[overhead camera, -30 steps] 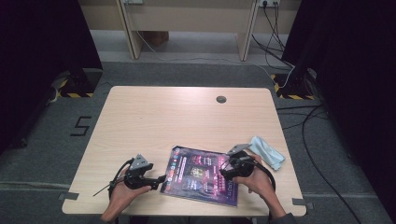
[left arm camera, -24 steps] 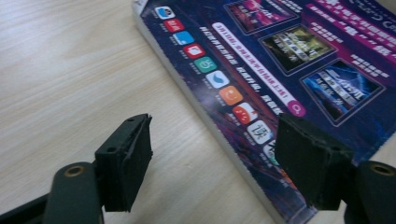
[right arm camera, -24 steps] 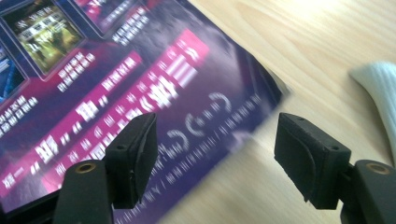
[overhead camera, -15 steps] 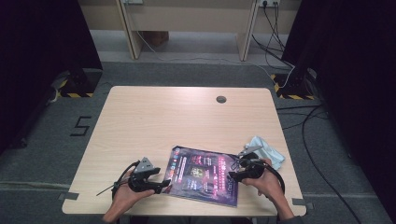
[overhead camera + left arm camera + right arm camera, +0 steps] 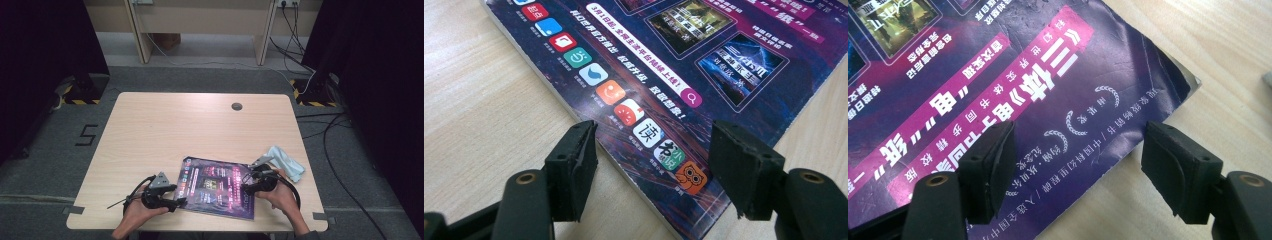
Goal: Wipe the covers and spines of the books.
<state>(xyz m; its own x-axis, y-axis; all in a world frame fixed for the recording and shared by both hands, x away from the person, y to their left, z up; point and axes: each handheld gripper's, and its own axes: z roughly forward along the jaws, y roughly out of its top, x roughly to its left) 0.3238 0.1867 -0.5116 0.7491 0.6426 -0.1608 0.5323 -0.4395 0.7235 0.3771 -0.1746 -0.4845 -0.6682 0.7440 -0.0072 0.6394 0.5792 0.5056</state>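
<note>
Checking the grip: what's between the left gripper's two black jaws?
In the left gripper view, the left gripper straddles the purple glossy magazine at its corner, with jaws closing, not yet pressing.

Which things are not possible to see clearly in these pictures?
- Magazine near corners: in the high view, hidden under the left claw and right claw.
- Magazine's far part: cut off by the top edge in both gripper views.
- Cover text: too small in the high view.
- Pale blue cloth: too small to identify; the right claw's grey plate covers its near end.
</note>
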